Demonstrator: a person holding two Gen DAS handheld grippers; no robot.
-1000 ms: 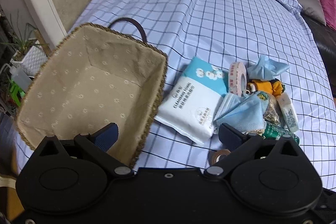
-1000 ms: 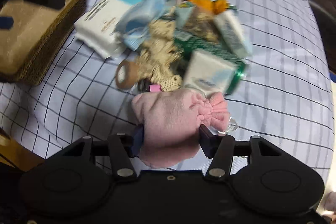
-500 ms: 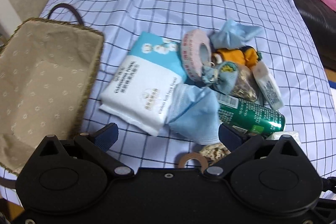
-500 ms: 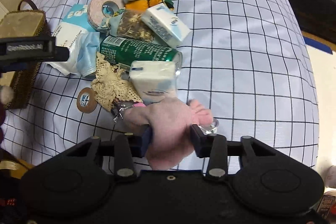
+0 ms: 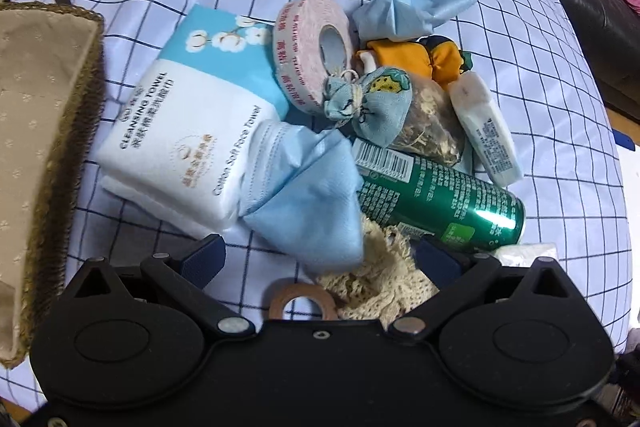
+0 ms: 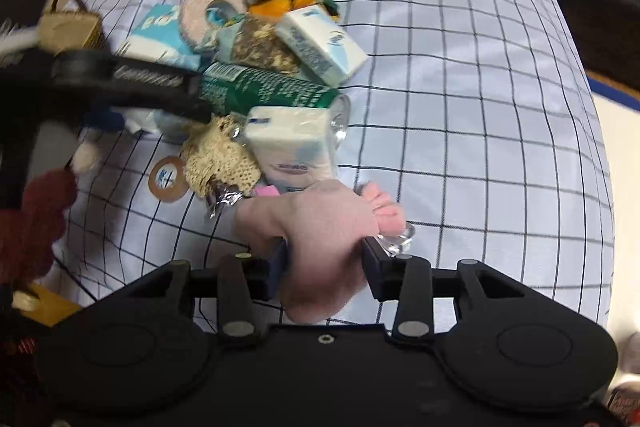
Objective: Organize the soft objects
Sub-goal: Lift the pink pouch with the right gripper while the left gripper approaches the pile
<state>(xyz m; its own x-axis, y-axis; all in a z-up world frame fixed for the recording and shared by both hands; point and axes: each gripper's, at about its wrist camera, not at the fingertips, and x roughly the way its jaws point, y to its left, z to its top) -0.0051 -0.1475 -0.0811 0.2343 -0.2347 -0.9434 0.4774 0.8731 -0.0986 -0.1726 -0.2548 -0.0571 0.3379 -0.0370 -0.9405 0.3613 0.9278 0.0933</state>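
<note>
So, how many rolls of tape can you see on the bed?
2. The pink tape roll stands on edge behind the towel pack; the brown tape roll lies flat beside the lace cloth. Others may be hidden.

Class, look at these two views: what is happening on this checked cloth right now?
A person is sorting a heap of soft things with two handheld tools. The right tool is shut on a pink cloth pouch at the heap's near edge. The left tool hangs open over a blue face mask and cream lace. The lined basket waits at the left.
</note>
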